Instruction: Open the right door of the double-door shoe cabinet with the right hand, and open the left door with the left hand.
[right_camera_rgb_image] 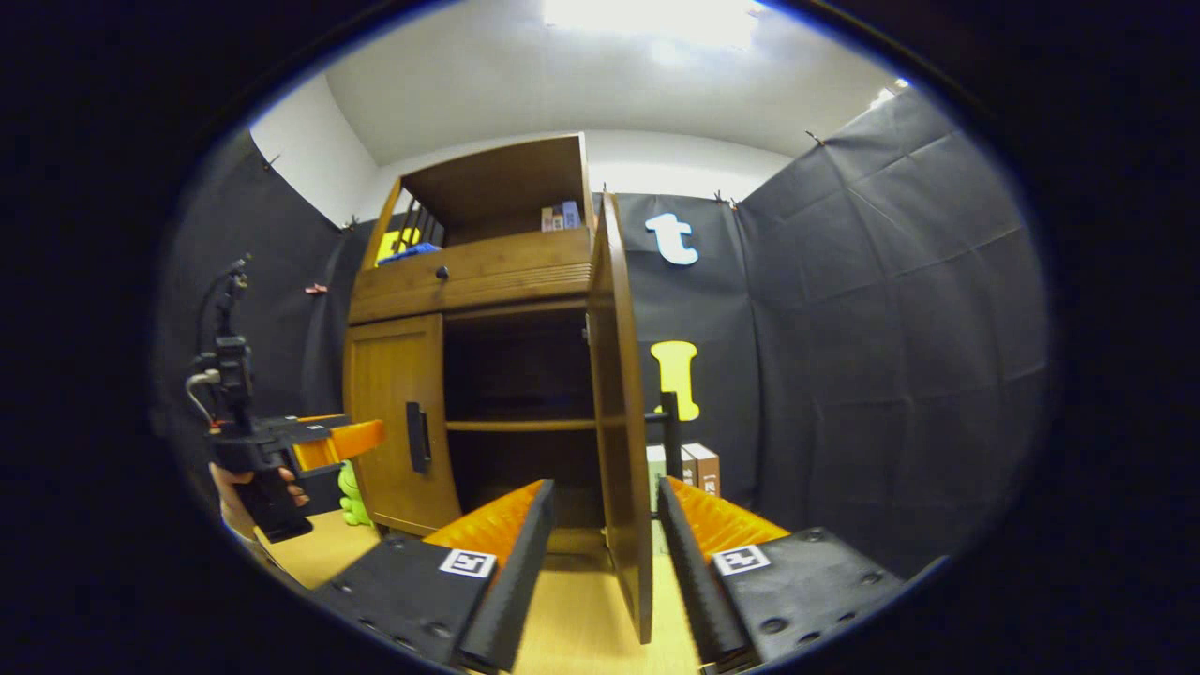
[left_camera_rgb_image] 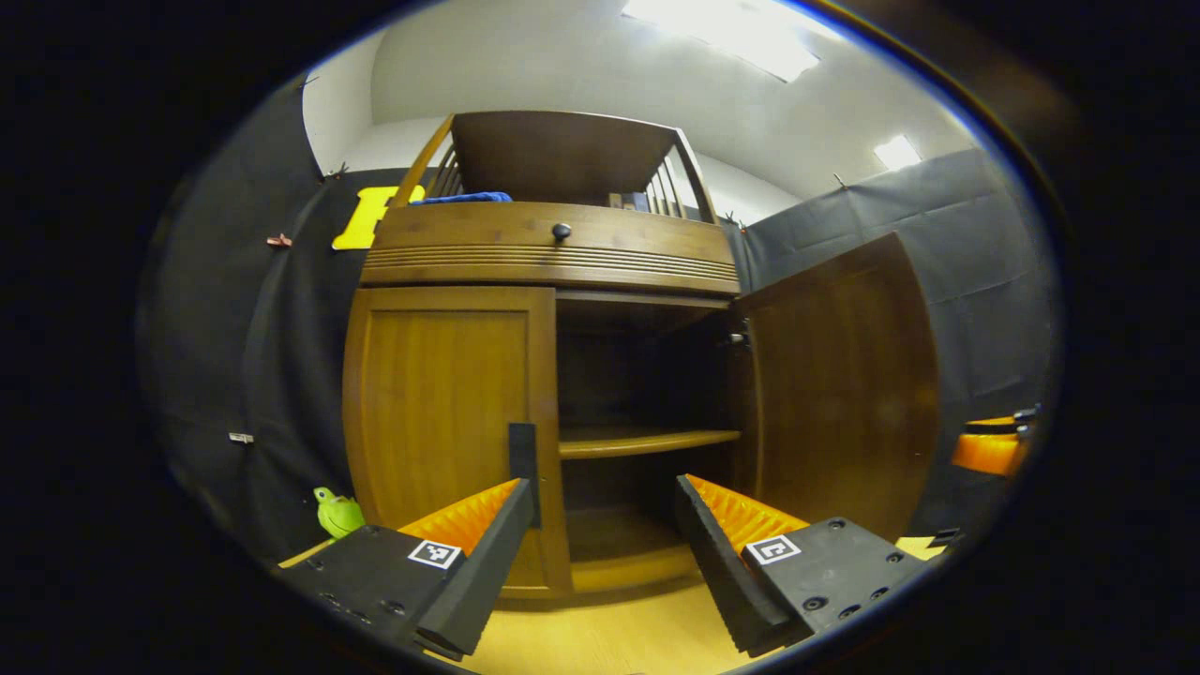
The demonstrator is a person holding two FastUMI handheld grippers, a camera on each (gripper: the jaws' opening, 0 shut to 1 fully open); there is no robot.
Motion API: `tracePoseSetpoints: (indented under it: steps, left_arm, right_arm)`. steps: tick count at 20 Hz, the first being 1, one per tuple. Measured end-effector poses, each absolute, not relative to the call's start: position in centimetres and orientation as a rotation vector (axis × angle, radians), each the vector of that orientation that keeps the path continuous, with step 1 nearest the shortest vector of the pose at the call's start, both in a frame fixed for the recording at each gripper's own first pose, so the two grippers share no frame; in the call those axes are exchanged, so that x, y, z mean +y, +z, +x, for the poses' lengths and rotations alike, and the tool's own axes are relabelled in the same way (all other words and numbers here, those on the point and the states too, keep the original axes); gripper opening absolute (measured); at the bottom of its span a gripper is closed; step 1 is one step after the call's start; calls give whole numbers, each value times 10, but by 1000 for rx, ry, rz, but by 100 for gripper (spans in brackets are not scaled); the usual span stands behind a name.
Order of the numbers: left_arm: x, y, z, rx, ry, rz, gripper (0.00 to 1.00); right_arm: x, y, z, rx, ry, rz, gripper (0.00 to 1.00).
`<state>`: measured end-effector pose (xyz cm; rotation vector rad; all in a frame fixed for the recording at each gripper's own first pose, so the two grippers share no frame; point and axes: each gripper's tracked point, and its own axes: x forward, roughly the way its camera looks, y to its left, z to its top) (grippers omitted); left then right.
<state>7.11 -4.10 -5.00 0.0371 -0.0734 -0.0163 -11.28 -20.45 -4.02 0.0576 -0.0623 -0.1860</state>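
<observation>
A: State the position of the shoe cabinet (left_camera_rgb_image: pixel 548 281).

B: The shoe cabinet stands against the black cloth wall, on a light wooden floor (left_camera_rgb_image: pixel 600 628). All places below are given relative to the cabinet.

A: Condition of the doors?

B: The right door (left_camera_rgb_image: pixel 839 384) is swung wide open, away from the cabinet front. In the right gripper view this door (right_camera_rgb_image: pixel 621 412) appears edge-on, with its handle (right_camera_rgb_image: pixel 669 431) on the outer face. The left door (left_camera_rgb_image: pixel 445 412) is closed, flush with the cabinet front. Its dark handle (left_camera_rgb_image: pixel 523 459) sits at the door's inner edge.

A: Interior?

B: One shelf (left_camera_rgb_image: pixel 647 439) crosses the open right half. The compartments above and below it are dark.

A: Upper section?

B: A drawer with a round knob (left_camera_rgb_image: pixel 561 231) runs across the cabinet above the doors. A blue cloth (left_camera_rgb_image: pixel 464 198) lies on top of the cabinet.

A: State of each claw?

B: The left claw (left_camera_rgb_image: pixel 605 502) is spread wide and grips nothing. It is in front of the cabinet's lower centre, and its left finger lines up with the left door handle; contact cannot be determined. The right claw (right_camera_rgb_image: pixel 605 506) is spread wide, with the open door's edge between its fingers, neither pressing on it.

A: Small items?

B: A green toy (left_camera_rgb_image: pixel 337 512) sits on the floor left of the cabinet. Boxes (right_camera_rgb_image: pixel 689 466) stand to its right.
</observation>
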Motion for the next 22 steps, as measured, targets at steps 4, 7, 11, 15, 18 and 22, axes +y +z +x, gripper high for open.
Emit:
tracePoseSetpoints:
  steps: [4,7,11,15,18,22]
  left_arm:
    - [-13,-65,127,-79,22,36,93]
    - [9,-83,169,-68,78,61,89]
    - [29,-112,211,-19,127,67,83]
    - [37,-120,231,-22,154,51,79]
    - [27,-122,231,-25,123,0,55]
    - [30,-123,232,-5,117,1,34]
  right_arm:
    - [-210,-40,-107,-102,-181,-6,98]
    - [-214,-52,-98,-75,-194,-91,98]
    - [-202,-57,-88,-71,-155,-114,97]
    - [-199,-52,-86,-96,-147,-124,95]
    - [-202,-49,-86,-109,-161,-142,97]
    - [-204,-48,-88,-110,-176,-141,95]
